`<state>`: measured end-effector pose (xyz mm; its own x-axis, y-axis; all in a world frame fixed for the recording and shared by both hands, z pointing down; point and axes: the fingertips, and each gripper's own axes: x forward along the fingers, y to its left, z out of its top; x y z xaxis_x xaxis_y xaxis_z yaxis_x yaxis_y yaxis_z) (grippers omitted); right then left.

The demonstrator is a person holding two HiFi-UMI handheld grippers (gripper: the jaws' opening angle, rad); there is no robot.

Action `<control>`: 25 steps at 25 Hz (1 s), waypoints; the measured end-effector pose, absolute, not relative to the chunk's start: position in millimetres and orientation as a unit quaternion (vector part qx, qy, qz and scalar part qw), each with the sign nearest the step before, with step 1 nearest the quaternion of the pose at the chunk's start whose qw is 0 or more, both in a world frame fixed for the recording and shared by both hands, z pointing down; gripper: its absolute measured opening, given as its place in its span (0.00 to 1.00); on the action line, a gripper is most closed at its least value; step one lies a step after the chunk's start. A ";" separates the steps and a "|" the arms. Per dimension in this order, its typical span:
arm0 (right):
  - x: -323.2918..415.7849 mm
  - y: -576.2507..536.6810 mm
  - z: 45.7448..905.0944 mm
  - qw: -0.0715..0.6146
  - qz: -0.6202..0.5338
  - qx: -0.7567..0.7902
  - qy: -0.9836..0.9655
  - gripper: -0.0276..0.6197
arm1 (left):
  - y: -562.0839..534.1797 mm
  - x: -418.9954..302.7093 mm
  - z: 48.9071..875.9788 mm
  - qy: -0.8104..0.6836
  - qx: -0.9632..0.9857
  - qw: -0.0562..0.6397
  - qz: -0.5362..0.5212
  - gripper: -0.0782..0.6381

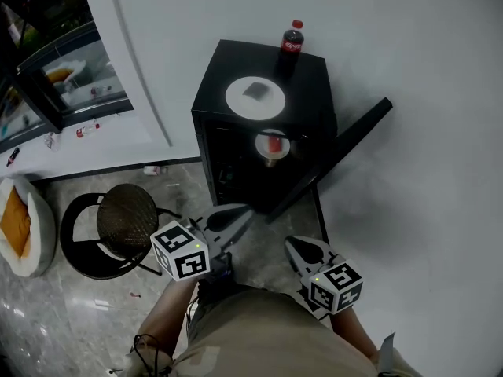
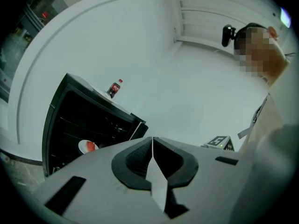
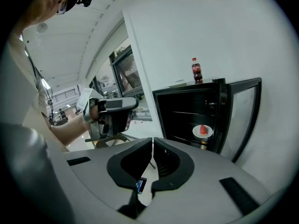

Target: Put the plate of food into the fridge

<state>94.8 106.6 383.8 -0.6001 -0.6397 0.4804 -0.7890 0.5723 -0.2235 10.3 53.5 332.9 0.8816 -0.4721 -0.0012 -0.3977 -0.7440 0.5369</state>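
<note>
Wall: plain white wall, with a curved edge at the left.
Floor: glossy grey stone floor, a few small scraps lying on it.
Furniture: round black stool with woven seat, near a white cushion.
Window: glass panes, upper left.

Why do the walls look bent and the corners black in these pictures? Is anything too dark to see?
Left gripper view and right gripper view: a wide-angle lens bends the straight walls and blackens the corners. Left gripper view: the inside of the fridge is nearly black; only the plate shows. Head view: soft, even light, faint shadows.
</note>
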 end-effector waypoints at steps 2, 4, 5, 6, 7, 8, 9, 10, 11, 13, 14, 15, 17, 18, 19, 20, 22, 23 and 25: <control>84.2 101.1 382.3 0.180 0.210 0.415 -0.867 0.08 | 46.1 -0.3 332.7 -0.231 0.932 0.270 -0.071 0.13; 74.4 95.6 382.6 0.185 0.209 0.418 -0.864 0.08 | 40.8 -9.0 333.5 -0.226 0.934 0.268 -0.072 0.13; 69.6 93.0 382.8 0.188 0.208 0.420 -0.863 0.08 | 38.9 -12.8 334.2 -0.222 0.934 0.269 -0.074 0.13; 64.4 90.8 382.7 0.190 0.207 0.420 -0.863 0.08 | 37.3 -16.7 335.0 -0.219 0.934 0.270 -0.077 0.13; 58.8 88.9 382.4 0.193 0.205 0.420 -0.863 0.08 | 35.9 -20.8 336.0 -0.217 0.934 0.272 -0.080 0.13; 52.9 87.0 382.0 0.195 0.203 0.419 -0.863 0.08 | 34.4 -25.2 337.2 -0.216 0.933 0.274 -0.083 0.13; 47.0 85.1 381.6 0.197 0.201 0.417 -0.864 0.08 | 32.6 -29.5 338.3 -0.216 0.933 0.276 -0.086 0.13; 41.7 83.4 381.4 0.198 0.199 0.415 -0.865 0.08 | 30.9 -33.4 339.0 -0.216 0.932 0.278 -0.089 0.13; 37.3 82.2 381.6 0.200 0.198 0.413 -0.866 0.08 | 29.8 -36.8 338.9 -0.217 0.931 0.279 -0.092 0.13; 30.7 81.1 383.5 0.204 0.199 0.408 -0.867 0.08 | 29.5 -42.3 337.5 -0.217 0.930 0.280 -0.100 0.13; 28.2 80.3 384.7 0.205 0.200 0.406 -0.868 0.08 | 29.4 -44.9 336.9 -0.218 0.929 0.280 -0.103 0.13; 26.1 78.9 385.6 0.206 0.201 0.404 -0.868 0.08 | 28.9 -47.4 336.7 -0.220 0.928 0.280 -0.106 0.13; 23.2 74.7 385.8 0.206 0.202 0.400 -0.870 0.08 | 26.9 -51.8 337.0 -0.226 0.927 0.281 -0.106 0.13; 22.6 72.3 385.5 0.206 0.202 0.399 -0.871 0.08 | 25.9 -53.0 337.2 -0.228 0.926 0.283 -0.107 0.13; 22.7 69.8 385.2 0.205 0.202 0.397 -0.872 0.08 | 25.1 -53.7 337.3 -0.231 0.924 0.285 -0.107 0.13; 23.0 67.1 385.1 0.204 0.203 0.395 -0.873 0.08 | 24.3 -53.7 337.3 -0.233 0.923 0.287 -0.107 0.13; 23.6 60.8 385.6 0.201 0.206 0.389 -0.875 0.08 | 21.4 -52.3 337.3 -0.236 0.921 0.290 -0.106 0.13; 23.9 57.1 386.2 0.199 0.207 0.385 -0.877 0.08 | 18.7 -51.3 337.3 -0.239 0.921 0.291 -0.105 0.13; 24.9 48.3 388.0 0.197 0.208 0.375 -0.882 0.08 | 11.3 -48.9 337.4 -0.247 0.919 0.290 -0.103 0.13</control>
